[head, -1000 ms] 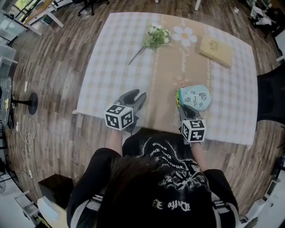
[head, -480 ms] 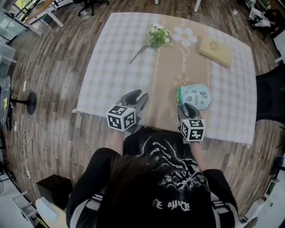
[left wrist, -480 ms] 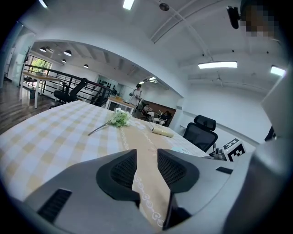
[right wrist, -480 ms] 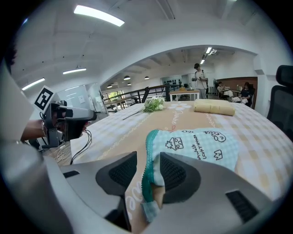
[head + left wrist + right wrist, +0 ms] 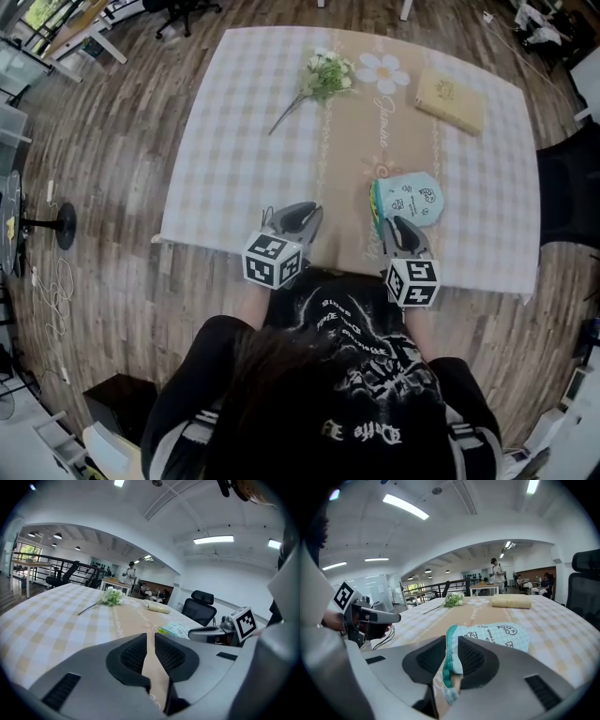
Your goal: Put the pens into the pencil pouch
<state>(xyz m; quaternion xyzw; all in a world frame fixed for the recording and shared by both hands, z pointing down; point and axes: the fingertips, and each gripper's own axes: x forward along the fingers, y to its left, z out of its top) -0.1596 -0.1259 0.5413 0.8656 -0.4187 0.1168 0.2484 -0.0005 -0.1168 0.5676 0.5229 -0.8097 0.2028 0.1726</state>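
Note:
The light blue pencil pouch (image 5: 415, 200) with a teal zip edge lies on the tablecloth (image 5: 234, 141) near the front right. Yellow and green ends show at its left edge; no loose pen is in view. My right gripper (image 5: 398, 226) sits at the pouch's near end. In the right gripper view the teal edge (image 5: 451, 648) runs between the jaws of this gripper (image 5: 451, 641), which have just been closing, and a slim gap remains beside it. My left gripper (image 5: 298, 215) hovers left of the pouch. Its jaws (image 5: 151, 638) have just been closing to a narrow slit with nothing between them.
A sprig of white flowers (image 5: 323, 77) lies at the back middle and a tan flat case (image 5: 453, 101) at the back right. Both grippers are just past the table's front edge. A black chair (image 5: 572, 197) stands to the right of the table.
My left gripper has moved right along the front edge, toward the pouch, and its jaws have narrowed. The right gripper has stayed at the pouch's near end.

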